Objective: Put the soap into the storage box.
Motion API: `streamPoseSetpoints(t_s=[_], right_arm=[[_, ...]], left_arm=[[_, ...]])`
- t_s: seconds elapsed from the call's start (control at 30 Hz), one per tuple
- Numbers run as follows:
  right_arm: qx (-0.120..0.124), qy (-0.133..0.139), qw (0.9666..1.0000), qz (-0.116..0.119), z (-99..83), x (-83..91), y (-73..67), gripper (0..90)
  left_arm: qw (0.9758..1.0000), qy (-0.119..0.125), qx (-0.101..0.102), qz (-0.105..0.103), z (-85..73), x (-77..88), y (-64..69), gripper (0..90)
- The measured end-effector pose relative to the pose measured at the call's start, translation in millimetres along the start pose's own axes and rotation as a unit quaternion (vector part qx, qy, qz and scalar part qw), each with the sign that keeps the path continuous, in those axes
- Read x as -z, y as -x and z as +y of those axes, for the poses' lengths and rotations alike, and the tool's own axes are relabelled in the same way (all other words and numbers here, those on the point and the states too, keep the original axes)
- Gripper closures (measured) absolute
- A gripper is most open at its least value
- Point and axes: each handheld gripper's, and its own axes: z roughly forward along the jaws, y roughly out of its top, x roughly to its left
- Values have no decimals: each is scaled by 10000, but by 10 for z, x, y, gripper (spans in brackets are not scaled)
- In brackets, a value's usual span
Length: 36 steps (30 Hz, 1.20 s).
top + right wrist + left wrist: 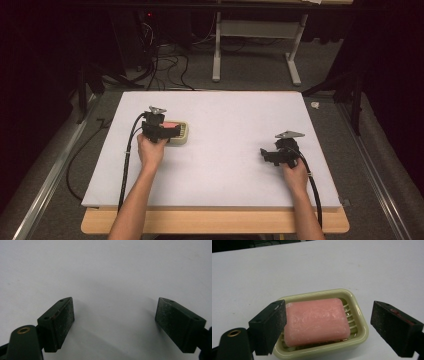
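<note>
A pink bar of soap (317, 321) lies in a pale green ribbed soap dish (362, 322) on the white table top. In the high view the dish (183, 136) sits left of centre with the soap (172, 124) partly hidden behind my left gripper (165, 131). My left gripper (328, 327) is open, its jaws spread to either side of the soap and dish, touching neither that I can tell. My right gripper (266, 155) rests low over bare table at the right; its jaws (115, 325) stand wide open with nothing between them.
The white board (225, 115) lies on a wooden table (215, 222). Cables trail from both grippers toward the front edge. Beyond the board are a grey floor, loose cables (165, 60) and a white table frame (255, 45).
</note>
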Motion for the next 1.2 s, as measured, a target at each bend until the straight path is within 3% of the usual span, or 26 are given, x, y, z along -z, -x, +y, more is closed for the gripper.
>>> streamPoseSetpoints(t_s=[0.4, 0.97, 1.2], right_arm=[[-1, 0, 10000, 2, 0, 0, 0, 164], [-7, -3, 10000, 1, 0, 0, -1, 164], [-3, -2, 10000, -1, 0, 0, -2, 164]], left_arm=[[9997, 184, 48, -151, -19, 195, -19, 147], [9992, 343, 106, -183, -142, 458, -116, 148], [9985, 518, 92, -152, -192, 571, -102, 146]])
